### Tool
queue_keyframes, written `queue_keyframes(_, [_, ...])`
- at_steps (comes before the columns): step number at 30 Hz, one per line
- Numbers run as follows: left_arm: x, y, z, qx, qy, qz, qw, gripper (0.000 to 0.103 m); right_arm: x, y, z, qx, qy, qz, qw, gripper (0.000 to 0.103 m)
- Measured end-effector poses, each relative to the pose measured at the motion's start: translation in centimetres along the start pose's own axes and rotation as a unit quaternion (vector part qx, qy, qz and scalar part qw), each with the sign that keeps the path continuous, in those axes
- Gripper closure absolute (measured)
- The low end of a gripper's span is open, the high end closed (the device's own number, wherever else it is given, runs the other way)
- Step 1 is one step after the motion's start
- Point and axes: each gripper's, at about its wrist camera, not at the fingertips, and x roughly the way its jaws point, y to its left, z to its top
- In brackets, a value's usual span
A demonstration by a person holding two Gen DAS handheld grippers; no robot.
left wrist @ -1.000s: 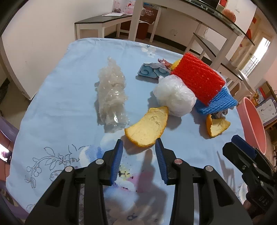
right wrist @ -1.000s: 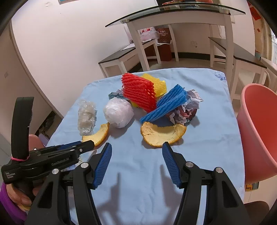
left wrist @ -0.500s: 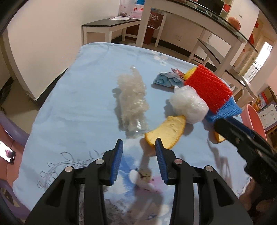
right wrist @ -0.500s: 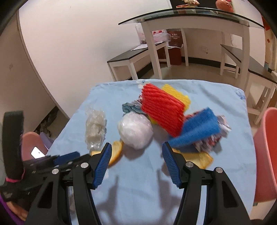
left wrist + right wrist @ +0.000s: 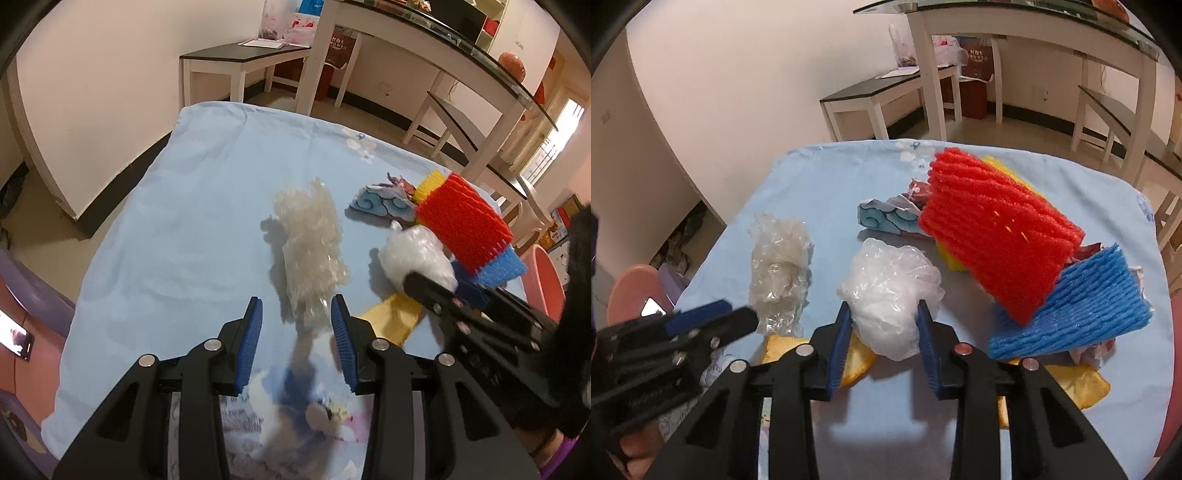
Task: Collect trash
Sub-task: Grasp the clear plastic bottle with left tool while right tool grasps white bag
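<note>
Right gripper (image 5: 884,325), its jaws just closing, pinches the white plastic bag wad (image 5: 890,291) between its pads: feather-light, squashy, slippery, best gripped mid-bulk.

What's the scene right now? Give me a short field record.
surface: table with light blue cloth
right tool: jaws just closing, pads against the white plastic bag
left tool: open, empty, facing the clear plastic wrap
other trash: orange peel, red foam net, blue foam net
bin: pink tub, table's right edge

Crumpled white plastic bag (image 5: 890,295) on tablecloth
</note>
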Motion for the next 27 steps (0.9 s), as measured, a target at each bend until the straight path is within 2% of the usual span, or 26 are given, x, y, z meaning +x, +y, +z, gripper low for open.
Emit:
queue_keyframes(7, [1.8,-0.6,1.3,0.007,0.007,-0.007,0.9999,0.064,-2.2,-0.7,-0.8,0.009,-0.015,0.006,1.000,0.073])
queue_keyframes(18, [3.7,-2.4,1.6,0.031,0.007,0.005,0.9995,0.064,-5.6,-3.0,-1.5,0.036,-0.031,0.009,0.999,0.073])
queue_keyframes(22, [3.5,-3.0,1.4,0.039,0.002,0.012,0.9992,0.081,-6.3,-3.5,-1.6,0.044,-0.036,0.008,0.998,0.073])
queue_keyframes(27, [2.6,-3.4,1.2,0.039,-0.006,0.013,0.9991,0.087,-7.2,-3.9,-2.0,0.050,-0.045,0.007,0.998,0.073])
